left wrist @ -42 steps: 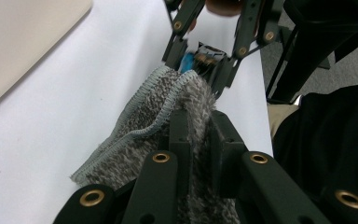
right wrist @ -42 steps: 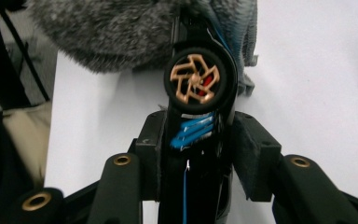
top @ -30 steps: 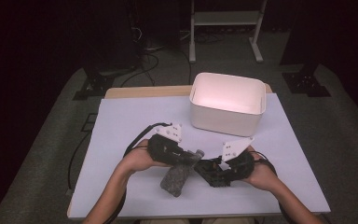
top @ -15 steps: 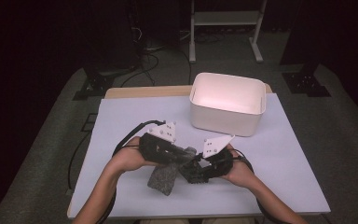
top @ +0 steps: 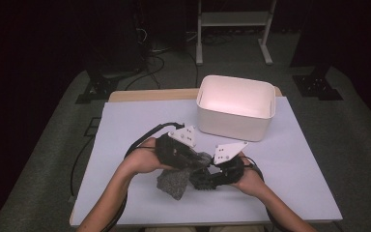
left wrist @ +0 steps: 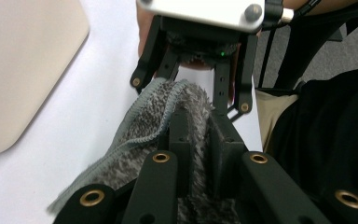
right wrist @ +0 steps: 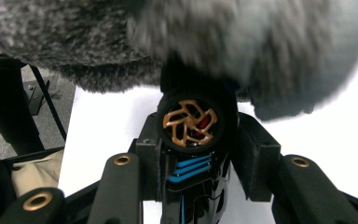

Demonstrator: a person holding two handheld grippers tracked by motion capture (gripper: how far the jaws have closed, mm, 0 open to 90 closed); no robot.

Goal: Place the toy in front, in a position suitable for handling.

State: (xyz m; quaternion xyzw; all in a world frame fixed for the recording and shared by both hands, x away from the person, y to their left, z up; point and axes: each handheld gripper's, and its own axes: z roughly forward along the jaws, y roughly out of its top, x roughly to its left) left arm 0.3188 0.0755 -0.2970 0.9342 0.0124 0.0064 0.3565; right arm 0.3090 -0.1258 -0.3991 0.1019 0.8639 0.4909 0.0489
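near the table's front, left fingers point(left wrist: 198, 140) pinching grey cloth point(top: 174, 182), right fingers point(right wrist: 198, 154) clamping toy car point(right wrist: 191, 154) nose-forward

From my remote seat, the high view shows bare forearms entering from the bottom edge, no sleeves on them. Each hand carries a black hand-held gripper: the left hand-held gripper point(top: 193, 162) and the right hand-held gripper point(top: 204, 178) both wear a pale grey three-cornered plate dotted with small dark screws, and a black cable loops back from each toward the wrists. In the left gripper view, at the bottom of the frame, I see matte black linkage arms with brass-ringed holes. At the right edge there is dark clothing and a strip of beige fabric.
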